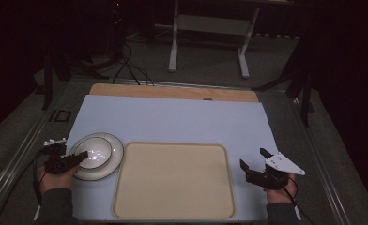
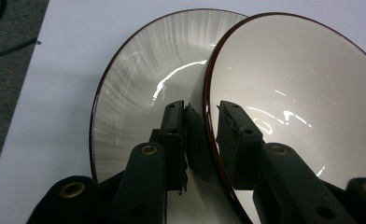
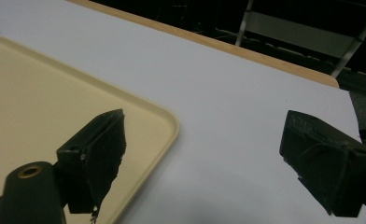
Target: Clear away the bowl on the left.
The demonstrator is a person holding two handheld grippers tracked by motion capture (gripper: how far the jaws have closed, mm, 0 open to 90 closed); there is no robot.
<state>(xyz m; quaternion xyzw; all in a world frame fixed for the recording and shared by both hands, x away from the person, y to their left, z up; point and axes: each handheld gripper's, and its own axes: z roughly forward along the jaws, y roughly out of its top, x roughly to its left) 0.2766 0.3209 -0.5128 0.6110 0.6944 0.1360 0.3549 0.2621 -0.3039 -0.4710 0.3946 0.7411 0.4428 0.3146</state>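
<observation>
So the bowl point(image 2: 293, 93) is sat on the plate point(image 2: 139, 79) at the left side of the table point(image 1: 172, 122), just beside the empty beige tray point(image 1: 172, 180). Its near rim is pinched by the left gripper point(image 2: 202, 121), one jaw inside and one outside the wall, with the bowl seemingly tipped up off the plate. The tray lies to the right of that grip, so a short sideways carry is probably what's needed. The right gripper point(image 3: 204, 154) is held wide open with nothing in it, past the tray's right edge, well apart from the bowl. The bowl's underside and where it meets the plate can't be made out.
</observation>
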